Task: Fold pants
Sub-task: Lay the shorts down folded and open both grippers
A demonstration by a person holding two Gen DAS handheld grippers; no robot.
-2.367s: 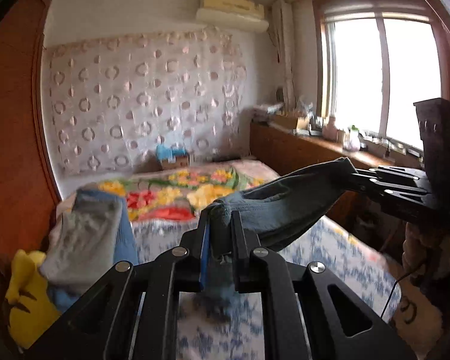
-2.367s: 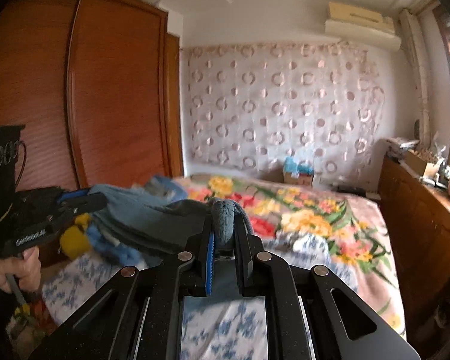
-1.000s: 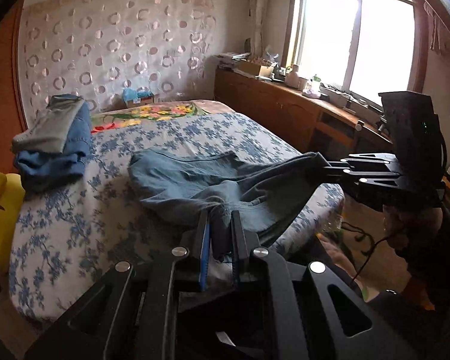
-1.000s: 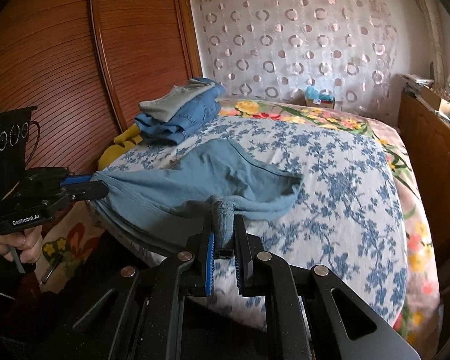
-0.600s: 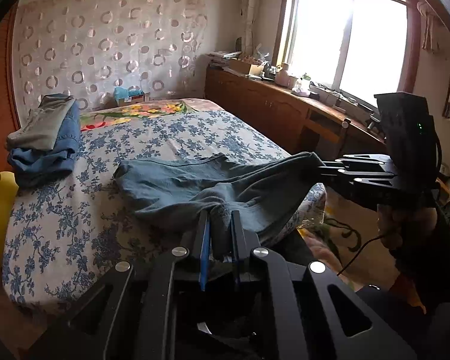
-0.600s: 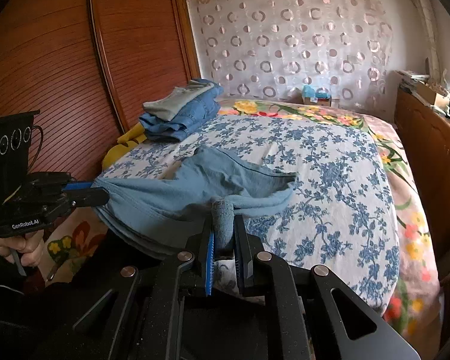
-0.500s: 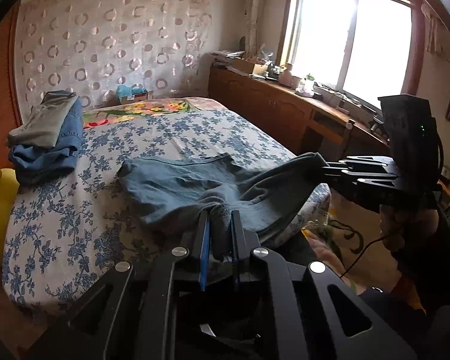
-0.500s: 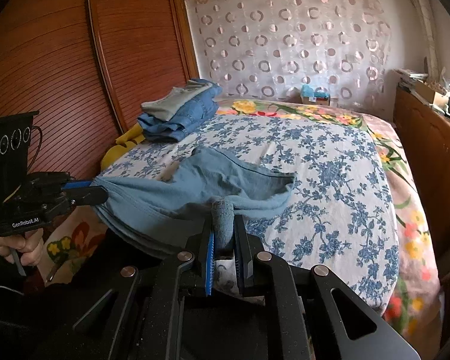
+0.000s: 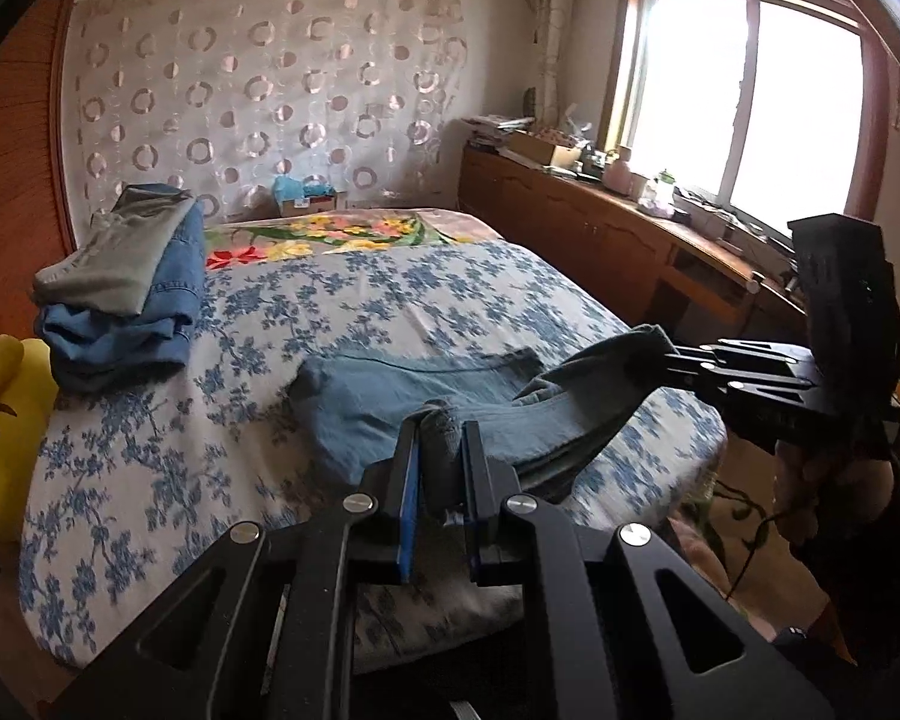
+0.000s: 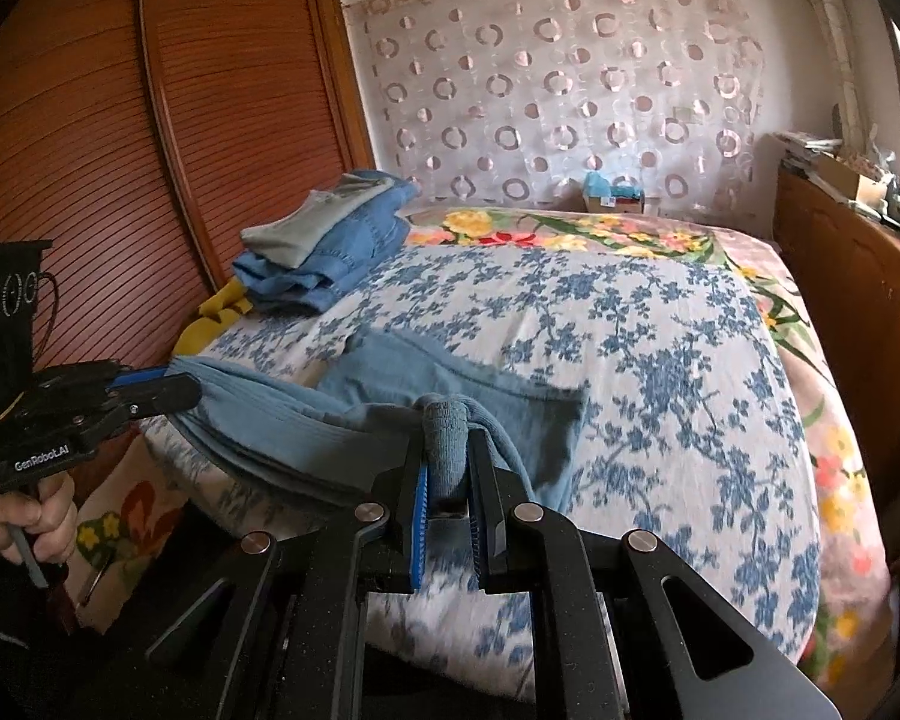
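**Pants drawn nearer the bed's near edge, both ends pinched**

Since half a second ago the blue pants (image 9: 426,402) have slid closer to us; less cloth lies spread over the flowered sheet, more of it bunched toward the near edge of the bed (image 9: 150,480)

We hold the left gripper (image 9: 438,456) clenched on a rolled fold of the pants, cloth standing up between its pads. We hold the right gripper (image 10: 447,450) clamped the same way on another bunched fold

From the left wrist view, the right gripper (image 9: 678,360) sits off to the right of our fingers, past the bed's edge, a corner of the pants lifted in its tips. From the right wrist view, the left gripper (image 10: 174,387) sits to the left, pinching the cloth edge, the hand (image 10: 36,516) below it on the trigger

Pants (image 10: 450,384): far part flat on the sheet ahead of both grippers, near part raised and stretched between them

Beyond and left of the grippers: stack of folded clothes (image 9: 126,294), grey piece on top of denim; yellow soft thing (image 9: 6,414) beside it at the bed's left edge
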